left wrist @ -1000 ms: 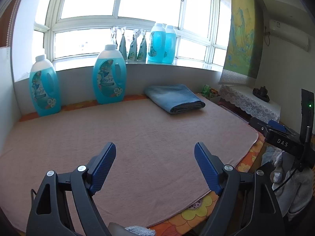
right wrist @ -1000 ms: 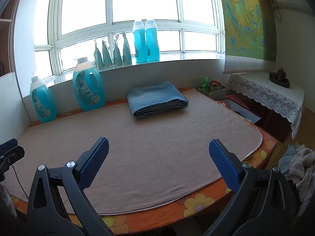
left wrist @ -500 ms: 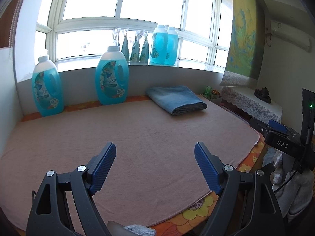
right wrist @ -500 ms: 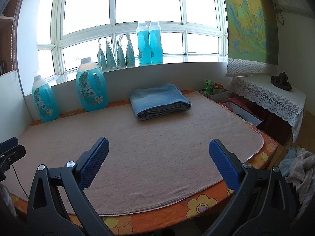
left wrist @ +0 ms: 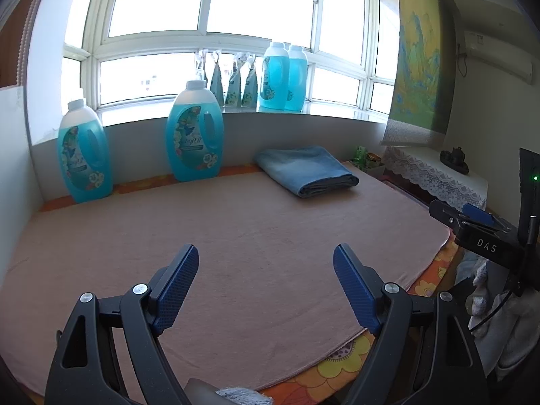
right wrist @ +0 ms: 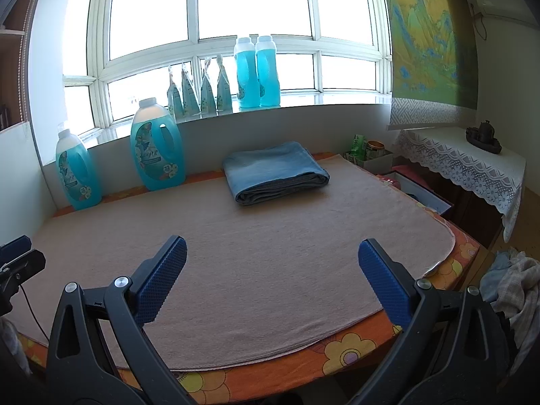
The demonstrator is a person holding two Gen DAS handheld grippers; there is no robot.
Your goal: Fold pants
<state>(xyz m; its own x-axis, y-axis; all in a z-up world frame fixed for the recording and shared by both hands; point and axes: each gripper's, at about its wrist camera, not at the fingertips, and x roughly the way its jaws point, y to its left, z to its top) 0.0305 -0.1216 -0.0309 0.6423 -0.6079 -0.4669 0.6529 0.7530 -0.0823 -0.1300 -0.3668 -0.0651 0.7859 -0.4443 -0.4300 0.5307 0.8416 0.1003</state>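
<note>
Folded blue pants [right wrist: 275, 172] lie in a neat stack at the table's [right wrist: 270, 263] far edge, well ahead of both claws. Left claw [left wrist: 266, 287] and right claw [right wrist: 272, 278] hang apart, empty. Folding looks done; nothing visibly remains.

Flooding in from the far window [left wrist: 216, 17], blowing the panes out to white glare; bending straight frames at the edges; darkening toward the corners; staying sharp across the pink mat [right wrist: 270, 236].
</note>
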